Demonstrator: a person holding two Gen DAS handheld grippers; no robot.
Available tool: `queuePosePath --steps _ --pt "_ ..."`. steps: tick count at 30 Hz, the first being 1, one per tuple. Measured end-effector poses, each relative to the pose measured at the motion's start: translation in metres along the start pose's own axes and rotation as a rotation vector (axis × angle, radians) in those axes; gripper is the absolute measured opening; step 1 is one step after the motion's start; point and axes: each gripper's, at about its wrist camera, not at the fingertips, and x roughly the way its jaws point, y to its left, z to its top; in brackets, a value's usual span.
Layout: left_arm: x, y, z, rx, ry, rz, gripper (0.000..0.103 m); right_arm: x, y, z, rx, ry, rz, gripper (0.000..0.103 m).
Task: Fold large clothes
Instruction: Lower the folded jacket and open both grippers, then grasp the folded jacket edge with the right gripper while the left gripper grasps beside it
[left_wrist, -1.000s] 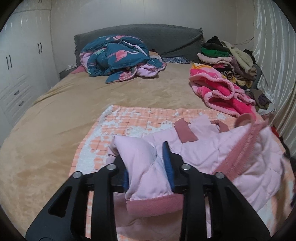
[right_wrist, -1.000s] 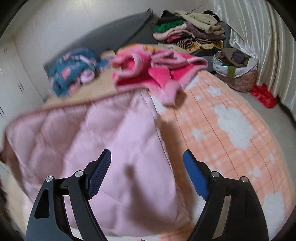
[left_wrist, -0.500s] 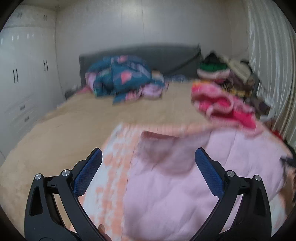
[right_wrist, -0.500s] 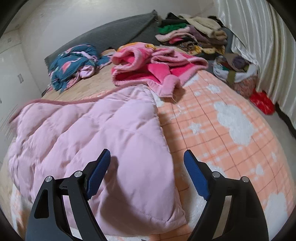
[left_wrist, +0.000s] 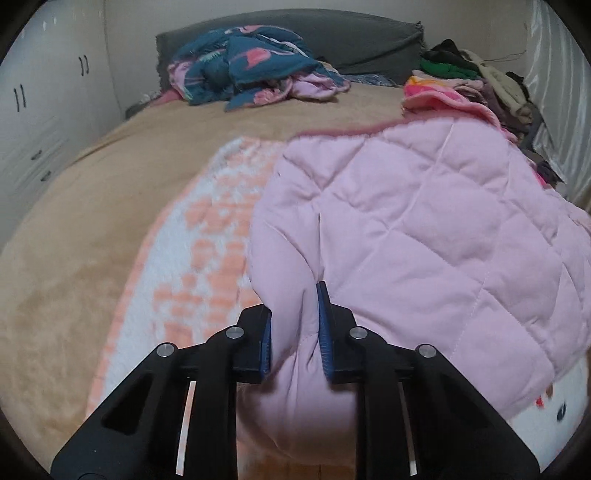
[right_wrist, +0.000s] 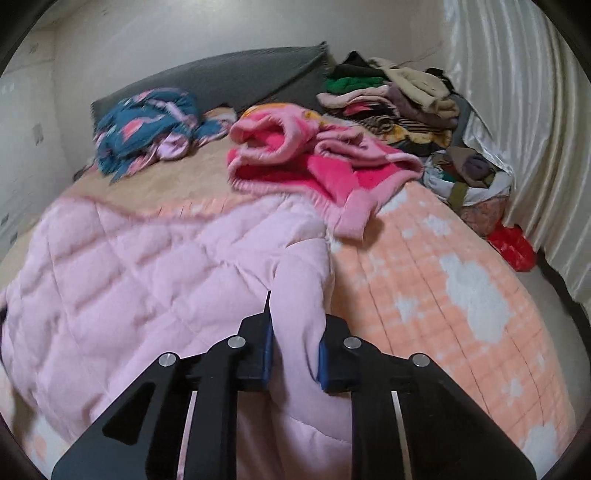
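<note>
Gripping a bunched fold of the pink quilted jacket (left_wrist: 424, 221), the left gripper (left_wrist: 293, 334) has its blue ribbed pads (left_wrist: 323, 332) drawn close together, with puffy fabric squeezed between them. The right gripper (right_wrist: 293, 350) is likewise nearly closed, pinching another thick fold of the same jacket (right_wrist: 147, 280) between its pads (right_wrist: 266, 350).

The jacket is soft and padded, stitched in a diamond pattern, with a darker dusty-pink trim along its far edge. It lies spread across the near part of the bed, on top of a fuzzy orange-and-white checked blanket (right_wrist: 443, 295) printed with white cloud shapes. The blanket in turn covers part of a velvety tan bedspread (left_wrist: 110, 184).

Just beyond the jacket sits a crumpled fleece garment (right_wrist: 317, 162) in hot pink and pale pink, its cuff hanging toward the jacket's far edge. Farther back, against the grey padded headboard (left_wrist: 369, 40), lies a rumpled teal quilt (left_wrist: 251, 62) with pink flamingo shapes. A tall stack of folded clothes (right_wrist: 391, 99) fills the far right corner of the bed, beside a glossy pleated curtain (right_wrist: 517, 110). A stuffed bag (right_wrist: 476, 184) and something red (right_wrist: 513, 247) sit on the floor near the curtain. White cupboard doors (left_wrist: 44, 103) with dark handles line the left wall.
</note>
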Motion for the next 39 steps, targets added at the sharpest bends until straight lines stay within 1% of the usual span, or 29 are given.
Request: queuePosePath --steps 2,3,7,9,11,12,13,14,15,16,17,18,20,21,22,23,26,27,28,31,36,39 --pt "0.009 -0.003 0.010 0.021 -0.003 0.034 0.013 0.018 0.005 0.013 0.002 0.026 -0.052 0.017" --pt "0.016 -0.005 0.013 0.033 0.009 0.048 0.013 0.030 0.008 0.015 -0.012 0.052 -0.086 0.017" --pt "0.027 -0.010 0.010 0.038 0.018 0.067 0.014 0.064 0.014 0.003 -0.049 0.131 -0.164 0.018" --pt "0.024 -0.008 0.009 0.029 0.014 0.067 0.016 0.066 0.012 -0.003 -0.027 0.130 -0.166 0.019" --pt "0.018 -0.005 0.008 0.016 0.013 0.070 0.023 0.057 0.006 -0.004 -0.001 0.118 -0.147 0.023" --pt "0.013 -0.002 0.009 0.004 0.010 0.067 0.026 0.049 0.001 -0.006 0.022 0.107 -0.139 0.030" --pt "0.010 -0.002 0.011 -0.007 0.006 0.062 0.036 0.041 -0.002 -0.008 0.047 0.096 -0.117 0.041" --pt "0.004 0.000 0.011 -0.016 -0.001 0.059 0.046 0.028 -0.009 -0.011 0.094 0.073 -0.073 0.050" --pt "-0.003 0.001 0.011 -0.018 -0.015 0.063 0.051 0.014 -0.015 -0.015 0.143 0.043 -0.045 0.070" --pt "-0.008 0.000 0.011 -0.017 -0.025 0.064 0.059 0.002 -0.020 -0.018 0.177 0.017 -0.031 0.082" --pt "-0.016 -0.001 0.011 -0.018 -0.039 0.064 0.064 -0.008 -0.023 -0.021 0.195 0.004 -0.011 0.083" --pt "-0.023 -0.002 0.011 -0.023 -0.047 0.057 0.067 -0.017 -0.025 -0.023 0.204 0.000 0.010 0.083" --pt "-0.036 -0.004 0.010 -0.028 -0.058 0.045 0.078 -0.031 -0.028 -0.028 0.208 0.001 0.044 0.086" --pt "-0.042 -0.006 0.008 -0.024 -0.063 0.045 0.082 -0.037 -0.029 -0.030 0.208 0.002 0.052 0.090" --pt "-0.047 -0.007 0.008 -0.022 -0.066 0.043 0.087 -0.046 -0.031 -0.034 0.209 -0.005 0.060 0.093" --pt "-0.052 -0.008 0.007 -0.025 -0.073 0.043 0.092 -0.053 -0.032 -0.037 0.208 -0.011 0.065 0.093" --pt "-0.066 -0.011 0.003 -0.038 -0.083 0.037 0.094 -0.072 -0.031 -0.044 0.185 -0.027 0.070 0.094" --pt "-0.069 -0.011 0.001 -0.042 -0.079 0.030 0.094 -0.077 -0.031 -0.048 0.180 -0.032 0.068 0.097" --pt "-0.072 -0.012 -0.001 -0.045 -0.076 0.025 0.094 -0.083 -0.031 -0.051 0.177 -0.036 0.068 0.098" --pt "-0.077 -0.014 -0.006 -0.050 -0.065 0.023 0.094 -0.094 -0.034 -0.059 0.188 -0.039 0.086 0.099" --pt "-0.078 -0.019 -0.018 -0.056 -0.036 0.024 0.094 -0.100 -0.039 -0.073 0.217 -0.027 0.104 0.099" --pt "-0.074 -0.020 -0.029 -0.079 -0.011 0.022 0.094 -0.097 -0.042 -0.084 0.264 -0.006 0.110 0.099"
